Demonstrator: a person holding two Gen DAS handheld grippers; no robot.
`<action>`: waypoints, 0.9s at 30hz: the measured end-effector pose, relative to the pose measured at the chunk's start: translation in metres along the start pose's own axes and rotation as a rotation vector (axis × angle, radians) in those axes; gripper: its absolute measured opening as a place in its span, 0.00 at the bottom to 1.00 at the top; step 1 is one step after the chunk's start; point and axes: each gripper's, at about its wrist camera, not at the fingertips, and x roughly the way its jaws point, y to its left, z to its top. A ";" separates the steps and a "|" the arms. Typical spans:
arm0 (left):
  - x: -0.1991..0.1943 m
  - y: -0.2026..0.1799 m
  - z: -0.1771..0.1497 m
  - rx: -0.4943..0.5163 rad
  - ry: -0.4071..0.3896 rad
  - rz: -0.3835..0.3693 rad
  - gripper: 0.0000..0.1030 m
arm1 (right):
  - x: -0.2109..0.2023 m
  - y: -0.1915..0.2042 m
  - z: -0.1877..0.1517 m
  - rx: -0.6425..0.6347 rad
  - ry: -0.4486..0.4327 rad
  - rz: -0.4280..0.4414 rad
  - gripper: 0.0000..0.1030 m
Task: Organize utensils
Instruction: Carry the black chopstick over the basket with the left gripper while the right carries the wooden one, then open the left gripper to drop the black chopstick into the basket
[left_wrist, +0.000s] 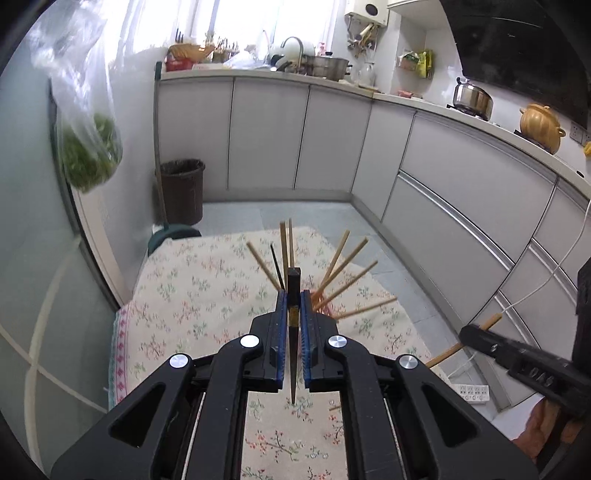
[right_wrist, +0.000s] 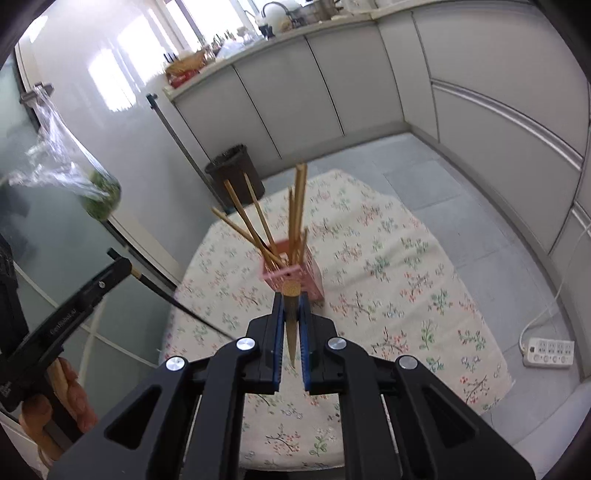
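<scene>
My left gripper (left_wrist: 293, 295) is shut on a black chopstick (left_wrist: 293, 354), held lengthwise between the blue pads above the floral tablecloth (left_wrist: 192, 295). My right gripper (right_wrist: 291, 297) is shut on a bamboo chopstick (right_wrist: 291, 325), its round end facing the pink holder (right_wrist: 295, 277). That holder stands on the cloth with several bamboo chopsticks (right_wrist: 297, 206) fanned out of it. In the left wrist view the same chopsticks (left_wrist: 343, 273) rise just behind the fingers, hiding the holder. The left gripper also shows at the left of the right wrist view (right_wrist: 118, 266), black chopstick (right_wrist: 177, 302) slanting down.
A dark bin (left_wrist: 183, 190) stands on the floor beyond the table. White cabinets (left_wrist: 332, 140) line the far and right sides. A bag of greens (left_wrist: 88, 155) hangs at the left by a glass door. A power strip (right_wrist: 548, 352) lies on the floor at right.
</scene>
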 end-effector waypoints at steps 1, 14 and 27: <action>-0.001 -0.002 0.007 0.006 -0.007 -0.004 0.06 | -0.006 0.002 0.005 0.003 -0.010 0.014 0.07; 0.024 -0.016 0.060 -0.004 -0.074 -0.021 0.06 | -0.047 0.015 0.073 -0.005 -0.181 0.060 0.08; 0.102 -0.016 0.053 -0.031 0.005 0.017 0.07 | -0.025 -0.006 0.079 0.025 -0.172 0.065 0.08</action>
